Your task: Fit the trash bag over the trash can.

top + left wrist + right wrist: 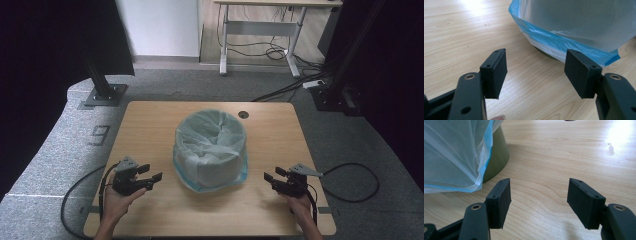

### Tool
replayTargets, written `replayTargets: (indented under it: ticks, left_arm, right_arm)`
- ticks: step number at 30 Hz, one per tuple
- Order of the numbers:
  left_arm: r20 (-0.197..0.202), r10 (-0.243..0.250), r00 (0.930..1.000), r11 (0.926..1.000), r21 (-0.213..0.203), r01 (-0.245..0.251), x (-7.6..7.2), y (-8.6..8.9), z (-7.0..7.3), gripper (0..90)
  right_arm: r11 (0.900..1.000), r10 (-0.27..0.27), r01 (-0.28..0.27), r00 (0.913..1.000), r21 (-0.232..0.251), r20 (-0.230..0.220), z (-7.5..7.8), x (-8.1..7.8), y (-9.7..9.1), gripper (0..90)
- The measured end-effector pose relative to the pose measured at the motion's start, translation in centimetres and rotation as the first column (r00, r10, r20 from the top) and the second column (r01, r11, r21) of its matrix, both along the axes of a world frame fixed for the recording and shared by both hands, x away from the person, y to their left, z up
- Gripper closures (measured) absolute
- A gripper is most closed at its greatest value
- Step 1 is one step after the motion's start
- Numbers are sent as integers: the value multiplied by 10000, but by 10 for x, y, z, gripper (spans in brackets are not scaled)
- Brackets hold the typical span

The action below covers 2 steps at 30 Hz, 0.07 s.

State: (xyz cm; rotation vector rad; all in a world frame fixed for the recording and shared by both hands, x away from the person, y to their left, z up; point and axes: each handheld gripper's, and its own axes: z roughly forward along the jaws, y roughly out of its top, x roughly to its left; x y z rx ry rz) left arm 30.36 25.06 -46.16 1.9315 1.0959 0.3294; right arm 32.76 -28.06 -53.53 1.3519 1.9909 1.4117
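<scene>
Two grippers, left [151, 177] and right [272, 176], gaped empty; we judged loose bag [212, 134] might tear, perhaps tipping bin [496, 157].

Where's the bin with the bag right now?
In the high view, the lined bin stands mid-table, between the left gripper and right gripper, touching neither. A round hole lies just behind it.
</scene>
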Motion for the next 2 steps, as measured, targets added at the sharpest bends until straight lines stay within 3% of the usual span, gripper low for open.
replayTargets:
  ticks: [2]
  left_arm:
    - [-38, 3, 10000, 10000, -1, -3, 1, 0, -1, 345]
  right_arm:
    - [10000, -9, 9, 10000, 3, -14, 0, 0, 0, 348]
